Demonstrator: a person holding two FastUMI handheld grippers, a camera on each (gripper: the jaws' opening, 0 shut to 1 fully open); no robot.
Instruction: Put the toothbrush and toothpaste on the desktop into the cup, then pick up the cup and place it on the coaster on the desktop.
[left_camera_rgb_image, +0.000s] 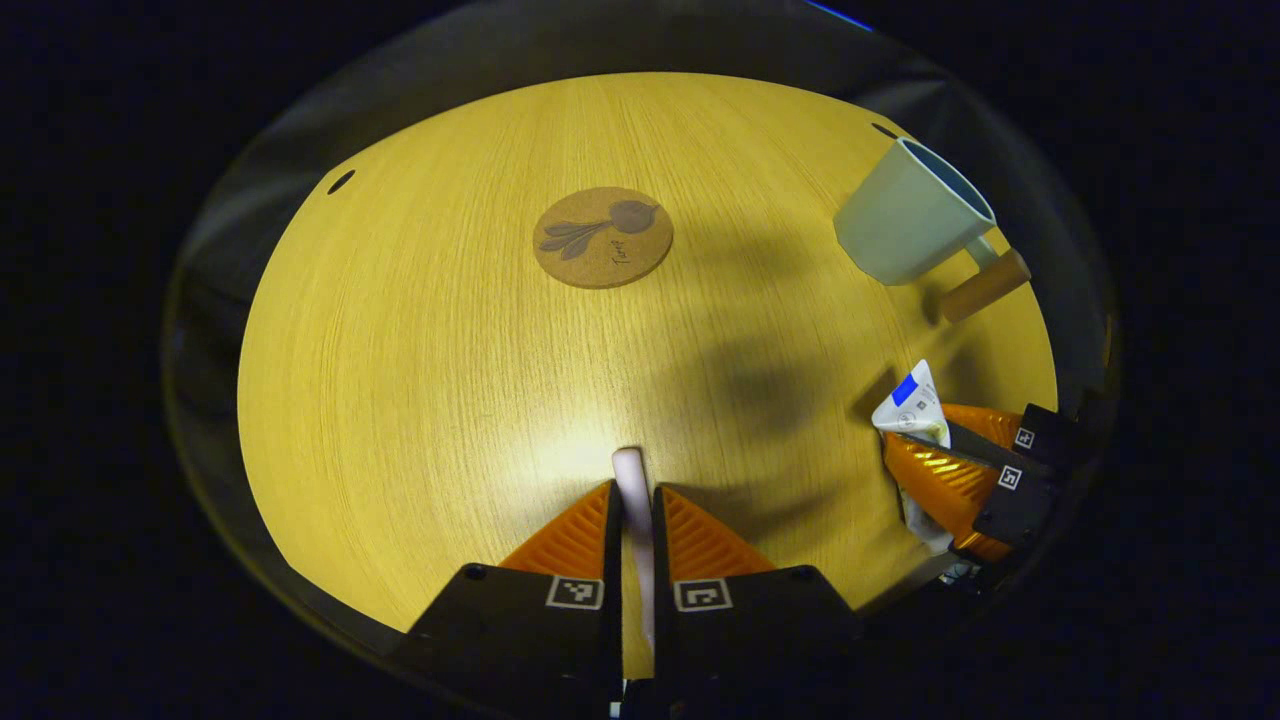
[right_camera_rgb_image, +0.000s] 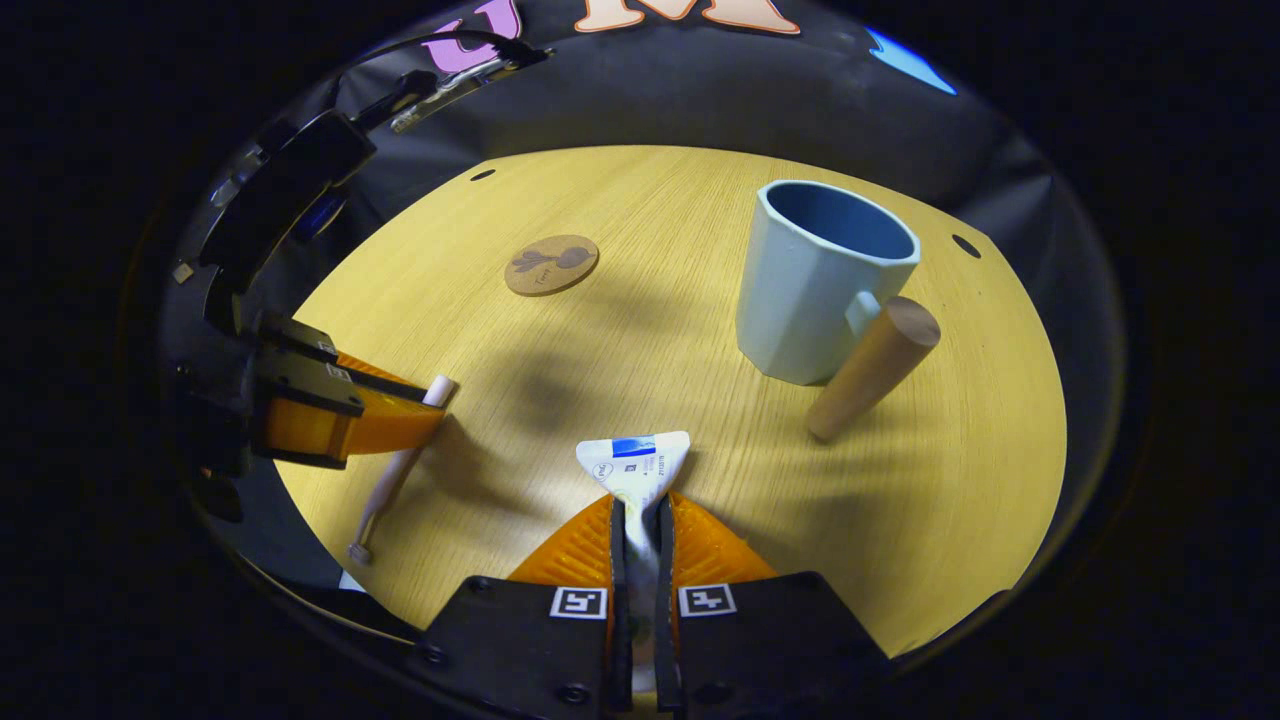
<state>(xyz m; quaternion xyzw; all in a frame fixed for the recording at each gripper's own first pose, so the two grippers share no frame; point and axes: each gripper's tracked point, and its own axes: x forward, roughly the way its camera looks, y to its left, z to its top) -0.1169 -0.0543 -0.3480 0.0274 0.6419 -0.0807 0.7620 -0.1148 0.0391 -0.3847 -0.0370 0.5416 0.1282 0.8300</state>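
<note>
My left gripper is shut on the pale pink toothbrush, whose handle end pokes out ahead of the fingers; from the right gripper view the toothbrush hangs slanted with its bristle head low near the table's near edge. My right gripper is shut on the white toothpaste tube, crimped end forward. The light blue cup with a wooden handle stands upright ahead and to the right of it. The round cork coaster lies flat toward the far side of the table.
The round wooden tabletop has small dark holes near its far rim. Black booth cloth surrounds it. The left gripper sits at the table's left edge in the right gripper view; the right gripper sits at the right edge in the left gripper view.
</note>
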